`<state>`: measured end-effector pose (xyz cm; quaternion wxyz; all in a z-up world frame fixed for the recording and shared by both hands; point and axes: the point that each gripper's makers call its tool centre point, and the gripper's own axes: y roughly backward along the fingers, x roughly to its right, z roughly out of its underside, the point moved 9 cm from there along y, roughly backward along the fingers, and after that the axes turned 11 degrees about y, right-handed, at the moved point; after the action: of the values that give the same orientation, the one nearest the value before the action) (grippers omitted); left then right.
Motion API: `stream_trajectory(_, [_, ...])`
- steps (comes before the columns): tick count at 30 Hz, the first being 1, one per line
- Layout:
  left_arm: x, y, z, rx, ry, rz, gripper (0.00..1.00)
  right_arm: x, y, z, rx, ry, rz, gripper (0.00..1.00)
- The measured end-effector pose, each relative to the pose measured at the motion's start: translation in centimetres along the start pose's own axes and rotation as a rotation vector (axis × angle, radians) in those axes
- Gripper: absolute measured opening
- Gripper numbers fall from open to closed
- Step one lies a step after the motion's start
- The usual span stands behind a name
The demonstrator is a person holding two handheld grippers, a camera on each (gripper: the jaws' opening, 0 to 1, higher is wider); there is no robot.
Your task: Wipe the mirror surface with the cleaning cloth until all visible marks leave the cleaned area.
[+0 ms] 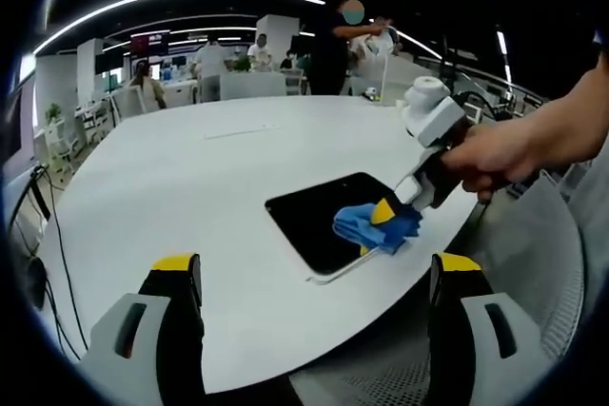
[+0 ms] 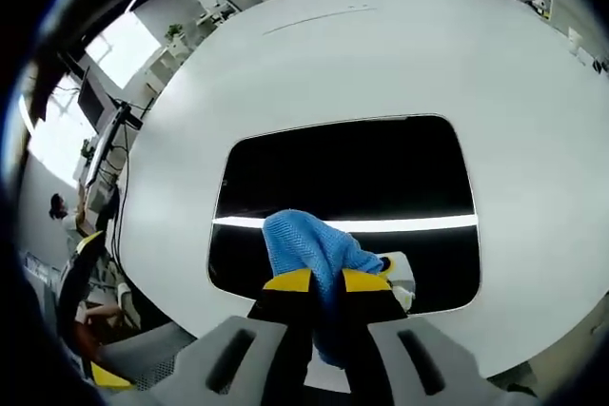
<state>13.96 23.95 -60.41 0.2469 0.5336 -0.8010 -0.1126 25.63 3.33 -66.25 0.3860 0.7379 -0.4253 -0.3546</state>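
Observation:
A dark rectangular mirror lies flat on the white table, near its front edge. In the right gripper view the mirror reflects a bright ceiling light strip. My right gripper is shut on a blue cleaning cloth and presses it onto the mirror's near edge. In the left gripper view that right gripper comes in from the right, held by a hand, with the blue cloth on the mirror's right part. My left gripper hangs open above the table's front edge, holding nothing.
The round white table stretches far beyond the mirror. Several people stand among desks at the back of the office. A grey mesh chair sits right of the table, and cables hang off to the left.

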Motion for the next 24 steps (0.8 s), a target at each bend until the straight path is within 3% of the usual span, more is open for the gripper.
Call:
stream_trajectory(4, [0.1,-0.2,0.1,-0.005,-0.035,0.005,0.99,-1.1,0.0,-0.1,-0.001,0.008,-0.009,0.04])
stream_trajectory(10, [-0.1,-0.6,-0.6,0.021,-0.012,0.0,0.99,-2.6,0.1,-0.2,-0.007,0.023,-0.022,0.04])
stream_trajectory(20, [-0.1,-1.2,-0.2,0.002,-0.017,0.023,0.99,-4.8,-1.3,-1.0,-0.018,0.045,-0.065,0.04])
stream_trajectory(24, [0.0,-1.2,0.0,-0.018,-0.062,0.04,0.99,-5.3,-1.9,-1.3,-0.018,0.049,-0.075,0.04])
